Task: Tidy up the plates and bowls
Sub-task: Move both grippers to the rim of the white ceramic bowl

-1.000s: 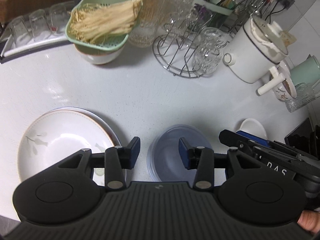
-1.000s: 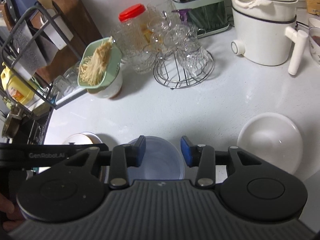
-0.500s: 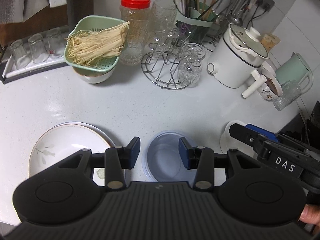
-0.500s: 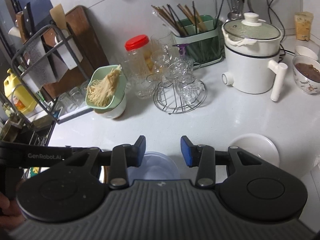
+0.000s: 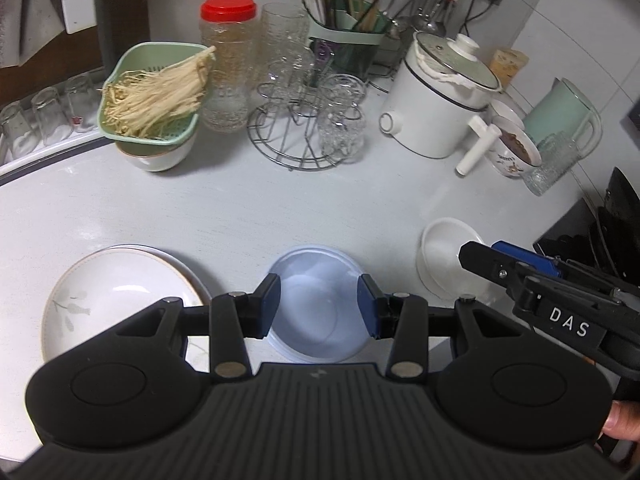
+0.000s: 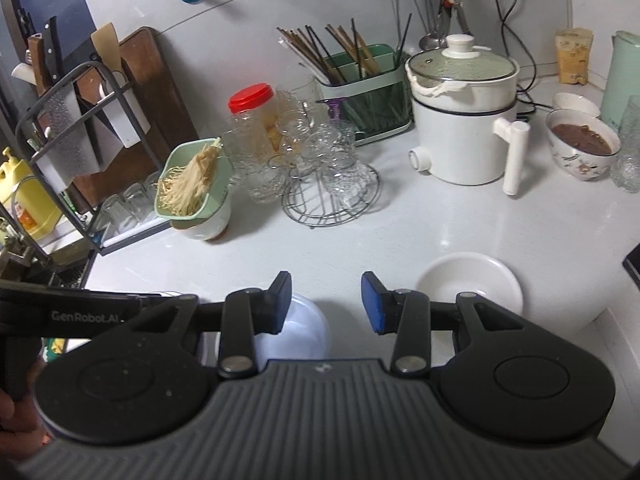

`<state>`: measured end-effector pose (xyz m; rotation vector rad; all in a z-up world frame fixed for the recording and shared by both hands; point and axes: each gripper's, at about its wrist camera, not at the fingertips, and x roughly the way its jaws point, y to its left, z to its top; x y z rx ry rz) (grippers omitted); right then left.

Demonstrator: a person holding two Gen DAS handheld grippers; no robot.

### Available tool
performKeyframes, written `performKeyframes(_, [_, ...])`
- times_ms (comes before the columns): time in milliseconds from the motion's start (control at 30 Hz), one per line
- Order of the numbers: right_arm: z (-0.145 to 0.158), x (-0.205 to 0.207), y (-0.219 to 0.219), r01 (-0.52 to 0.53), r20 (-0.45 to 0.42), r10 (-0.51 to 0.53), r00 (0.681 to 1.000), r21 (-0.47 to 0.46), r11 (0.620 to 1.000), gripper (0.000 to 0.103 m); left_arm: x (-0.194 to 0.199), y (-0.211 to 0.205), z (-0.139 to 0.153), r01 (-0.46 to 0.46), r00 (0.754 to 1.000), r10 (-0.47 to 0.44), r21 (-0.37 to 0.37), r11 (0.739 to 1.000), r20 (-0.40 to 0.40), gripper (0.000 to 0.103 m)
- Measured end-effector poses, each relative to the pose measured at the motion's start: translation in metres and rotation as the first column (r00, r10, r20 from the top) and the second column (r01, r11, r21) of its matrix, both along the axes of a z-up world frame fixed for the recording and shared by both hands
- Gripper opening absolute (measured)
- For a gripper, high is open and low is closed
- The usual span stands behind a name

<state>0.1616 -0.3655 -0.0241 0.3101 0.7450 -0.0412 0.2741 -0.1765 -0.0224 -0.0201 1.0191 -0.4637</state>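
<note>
Plates and bowls lie along the near edge of the white countertop (image 5: 280,208), a smooth, faintly speckled surface that now fills far more of both views than a second ago, since both cameras have drawn up and back and the wall with its hanging utensils has come into the right wrist view. Largest of the dishes is the floral plate (image 5: 116,300), a wide glossy ceramic round with a thin tan rim and a grey leaf sprig, stacked on a second plate whose edge peeps out behind it; it sits at the left, partly under the left gripper (image 5: 319,306). Beside it, in the middle, stands the blue bowl (image 5: 320,320), translucent pale plastic, round and shallow, unmoved but looking smaller than before. It lies below and between the left gripper's blue pads, which stand wide apart with nothing between them. To the right, apart from it, sits the white bowl (image 6: 470,284), plain glazed and shallow, also shrunken in view. The right gripper (image 6: 326,304) is likewise spread wide and carries nothing, hanging above bare counter between the blue bowl and the white bowl. Farther back stand the white cooking pot (image 6: 464,120) with its glass lid, and the wire glass rack (image 5: 298,136).
</note>
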Motion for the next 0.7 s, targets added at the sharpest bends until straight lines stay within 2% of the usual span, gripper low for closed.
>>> performKeyframes(267, [-0.003,-0.016,-0.014,0.075,0.03,-0.074,0.997,-0.024,0.997,0.042,-0.014,-0.018,-0.009,0.042,0.999,-0.042,-0.008,0.999,0.015,0.048])
performKeyframes(433, [-0.014,-0.026,-0.031,0.116,0.006,-0.116,0.993,0.019,0.993,0.042,-0.018,-0.019,-0.001,0.037,0.999,-0.036,-0.031,0.999,0.038,0.048])
performKeyframes(600, [-0.011,-0.036,-0.038,0.145,0.05,-0.146,0.988,0.021,0.989,0.042,-0.026,-0.023,0.008,0.06,0.995,-0.057,-0.029,0.998,0.079,0.048])
performKeyframes(700, [-0.012,-0.046,-0.04,0.154,0.057,-0.154,0.986,0.009,0.988,0.042,-0.032,-0.028,0.005,0.066,0.995,-0.064,-0.026,0.997,0.078,0.048])
